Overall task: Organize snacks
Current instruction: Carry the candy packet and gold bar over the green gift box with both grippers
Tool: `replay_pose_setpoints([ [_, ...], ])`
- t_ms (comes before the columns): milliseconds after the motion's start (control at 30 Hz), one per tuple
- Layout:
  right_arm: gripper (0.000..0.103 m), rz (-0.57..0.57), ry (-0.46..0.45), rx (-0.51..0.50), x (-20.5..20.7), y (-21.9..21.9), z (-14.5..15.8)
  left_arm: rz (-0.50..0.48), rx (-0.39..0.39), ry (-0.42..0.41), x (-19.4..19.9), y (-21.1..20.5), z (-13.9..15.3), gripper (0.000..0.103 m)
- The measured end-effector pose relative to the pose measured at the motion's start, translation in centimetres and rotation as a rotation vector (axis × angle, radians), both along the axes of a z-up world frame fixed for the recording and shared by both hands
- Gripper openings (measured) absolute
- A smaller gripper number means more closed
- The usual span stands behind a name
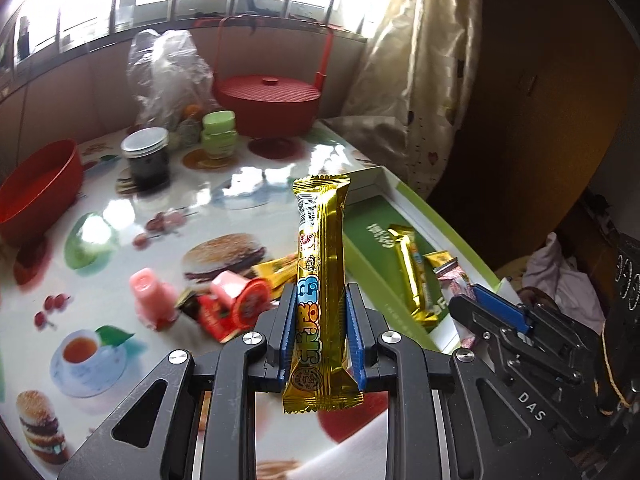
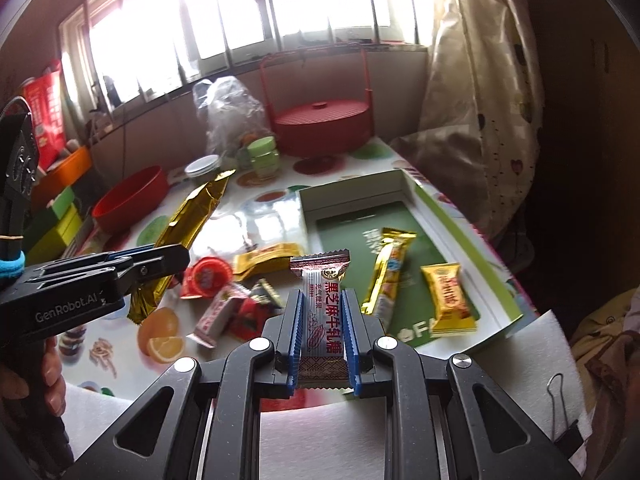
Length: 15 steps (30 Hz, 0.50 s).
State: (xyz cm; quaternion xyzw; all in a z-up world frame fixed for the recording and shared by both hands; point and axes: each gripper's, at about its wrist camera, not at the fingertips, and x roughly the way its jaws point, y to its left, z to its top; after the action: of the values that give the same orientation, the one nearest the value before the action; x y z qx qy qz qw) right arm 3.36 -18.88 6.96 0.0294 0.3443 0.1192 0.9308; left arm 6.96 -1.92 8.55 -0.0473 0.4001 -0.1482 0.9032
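Note:
In the left wrist view my left gripper (image 1: 320,292) is shut on a long gold snack bar (image 1: 320,240), which stands upright above the table. To its right lies the open green-lined box (image 1: 436,220). My right gripper (image 2: 320,296) is shut on a white and red nougat candy (image 2: 322,304), just in front of the box (image 2: 352,192). Inside the box lie a gold bar (image 2: 386,268) and a yellow candy (image 2: 450,298). Loose snacks remain on the table: a red jelly cup (image 2: 206,278), a gold packet (image 2: 266,262) and a white-red candy (image 2: 216,316).
A red bowl (image 2: 132,200), a lidded jar (image 2: 202,166), green tubs (image 2: 262,156), a plastic bag (image 2: 228,112) and a red lidded basket (image 2: 324,124) stand at the back. A curtain (image 2: 480,100) hangs to the right. A binder clip (image 2: 560,412) lies on white foam near me.

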Motion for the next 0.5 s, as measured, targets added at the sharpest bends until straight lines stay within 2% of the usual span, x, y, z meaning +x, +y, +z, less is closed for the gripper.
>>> replay_pose_setpoints([
  [367,0.018,-0.063,0.012,-0.004,1.5,-2.6,-0.5,-0.046,-0.021,0.031,2.7,-3.1,-0.8,0.024],
  [500,0.018,-0.102,0.014,-0.02,2.4,-3.6,-0.9,-0.066,-0.053,0.037,3.9,-4.2,-0.9,0.024],
])
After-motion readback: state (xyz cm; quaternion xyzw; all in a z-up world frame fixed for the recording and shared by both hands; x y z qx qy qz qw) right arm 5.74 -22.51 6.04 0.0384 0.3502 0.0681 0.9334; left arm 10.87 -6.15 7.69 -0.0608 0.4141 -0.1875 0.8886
